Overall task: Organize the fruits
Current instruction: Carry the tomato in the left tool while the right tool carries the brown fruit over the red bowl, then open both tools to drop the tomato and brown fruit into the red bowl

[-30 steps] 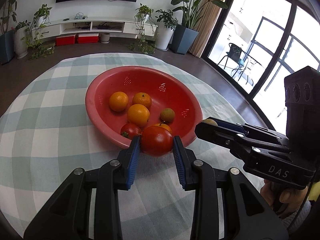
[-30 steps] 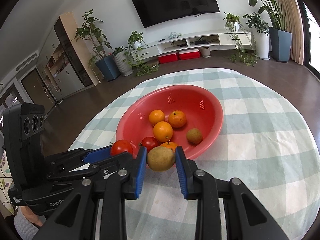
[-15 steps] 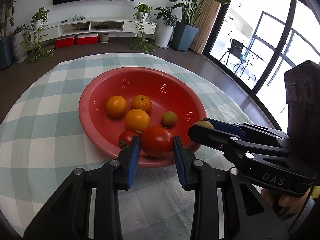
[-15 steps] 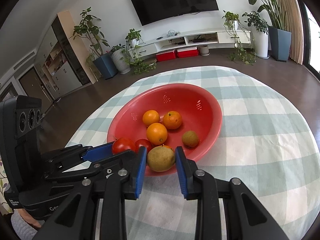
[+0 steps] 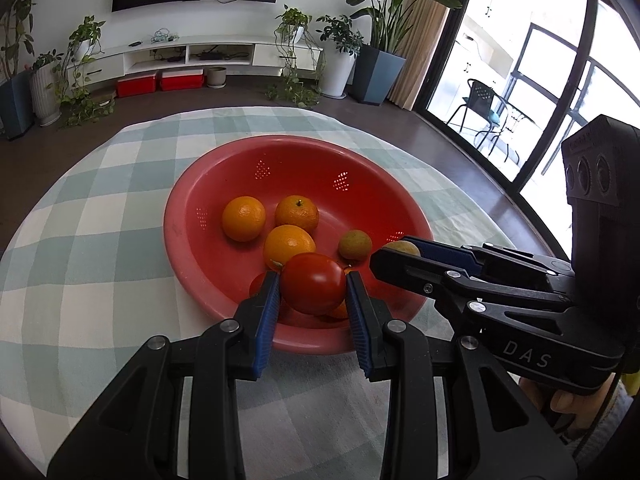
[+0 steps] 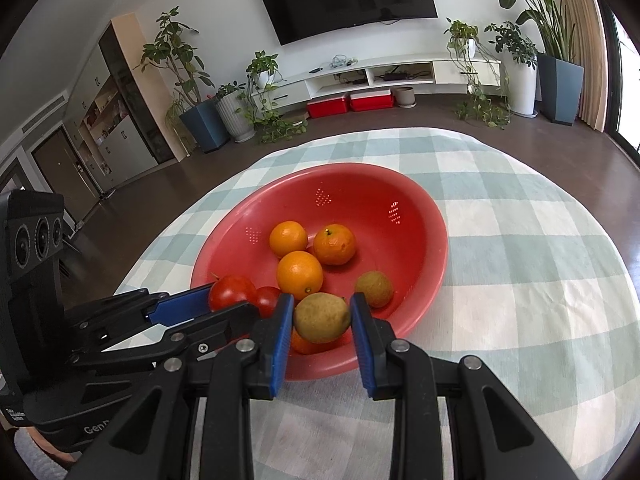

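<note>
A red perforated bowl point(image 5: 188, 240) point(image 6: 420, 216) stands on the checked tablecloth. It holds three oranges point(image 5: 244, 218) point(image 6: 300, 274), a small green-brown fruit point(image 5: 355, 245) point(image 6: 374, 289), a small tomato point(image 6: 267, 299) and an orange partly hidden under the held fruit. My left gripper point(image 5: 312, 294) is shut on a large red tomato point(image 5: 313, 283) point(image 6: 232, 293) over the bowl's near rim. My right gripper point(image 6: 322, 322) is shut on a yellow-green lemon-like fruit point(image 6: 322, 317) point(image 5: 402, 247), also above the near rim. Both grippers sit side by side.
The round table's checked cloth point(image 5: 80, 280) point(image 6: 520, 280) spreads around the bowl. Beyond lie dark floor, potted plants point(image 6: 236, 116), a white TV shelf point(image 5: 192, 54) with red boxes, and glass doors point(image 5: 540, 80) on the right. A hand point(image 5: 572, 400) holds the right gripper's handle.
Both grippers have moved forward together with their fruit, from in front of the bowl's near rim to over it. Both grips are unchanged.
</note>
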The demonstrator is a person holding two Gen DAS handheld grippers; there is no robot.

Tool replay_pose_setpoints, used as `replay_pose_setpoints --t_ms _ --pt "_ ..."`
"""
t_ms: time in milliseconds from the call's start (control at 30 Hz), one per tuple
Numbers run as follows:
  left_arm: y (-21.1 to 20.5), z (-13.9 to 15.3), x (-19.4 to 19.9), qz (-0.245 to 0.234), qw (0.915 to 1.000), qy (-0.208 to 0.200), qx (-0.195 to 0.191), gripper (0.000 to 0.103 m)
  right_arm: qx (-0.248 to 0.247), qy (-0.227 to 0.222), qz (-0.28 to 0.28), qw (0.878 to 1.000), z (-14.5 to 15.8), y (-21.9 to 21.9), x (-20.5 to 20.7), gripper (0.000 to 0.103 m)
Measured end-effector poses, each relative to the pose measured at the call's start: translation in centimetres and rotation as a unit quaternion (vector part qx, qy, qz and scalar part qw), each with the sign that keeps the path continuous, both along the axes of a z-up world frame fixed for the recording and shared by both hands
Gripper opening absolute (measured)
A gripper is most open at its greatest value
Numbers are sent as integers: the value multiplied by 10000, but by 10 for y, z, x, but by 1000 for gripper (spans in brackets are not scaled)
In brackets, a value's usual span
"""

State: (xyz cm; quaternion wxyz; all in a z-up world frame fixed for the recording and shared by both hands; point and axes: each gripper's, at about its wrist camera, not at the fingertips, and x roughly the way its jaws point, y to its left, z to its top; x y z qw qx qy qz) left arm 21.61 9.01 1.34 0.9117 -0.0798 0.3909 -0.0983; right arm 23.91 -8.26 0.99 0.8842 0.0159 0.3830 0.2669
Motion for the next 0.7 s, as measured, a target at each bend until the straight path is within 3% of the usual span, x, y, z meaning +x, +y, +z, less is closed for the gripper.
replay_pose_setpoints --t_ms 433,700 --pt "-1 -3 4 138 9995 -84 268 32 -117 -90 -57 9999 -5 6 8 32" --pt "1 0 3 276 9986 -203 400 48 -166 -171 -103 9997 -5 5 8 32"
